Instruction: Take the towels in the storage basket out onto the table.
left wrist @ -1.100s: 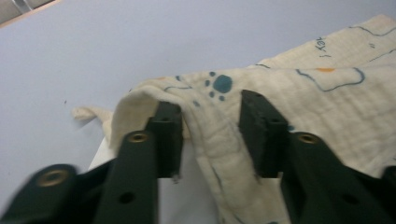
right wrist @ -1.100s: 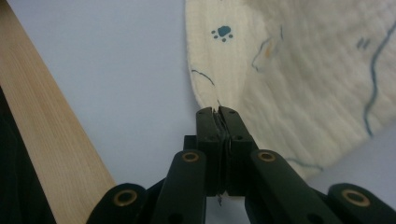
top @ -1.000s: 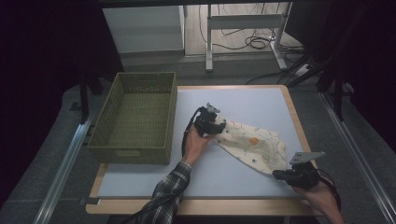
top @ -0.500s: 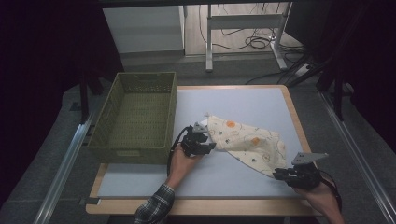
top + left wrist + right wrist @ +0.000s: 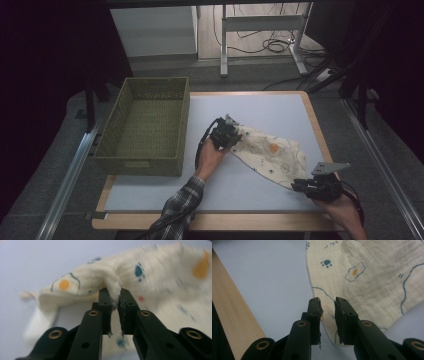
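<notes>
A cream cloth (image 5: 272, 152) printed with small blue and orange shapes lies slantwise on the pale mat (image 5: 240, 185). My left gripper (image 5: 227, 134) is at its upper left end. In the left gripper view its jaws (image 5: 115, 296) have just been closing and now pinch a raised fold of the cloth (image 5: 155, 277). My right gripper (image 5: 300, 186) sits at the cloth's near right corner. In the right gripper view its jaws (image 5: 327, 305) have just been opening and stand slightly apart over the cloth's (image 5: 367, 277) edge, not pressing on it.
An olive woven basket (image 5: 142, 159) stands on the left of the table, beside the mat. The table's wooden rim (image 5: 232, 315) runs close to the right gripper. Table legs and cables (image 5: 270, 47) lie on the floor beyond.
My left gripper drew back toward the person, then returned to the cloth's upper left end and closed on a fold. The right hand stayed in place.
</notes>
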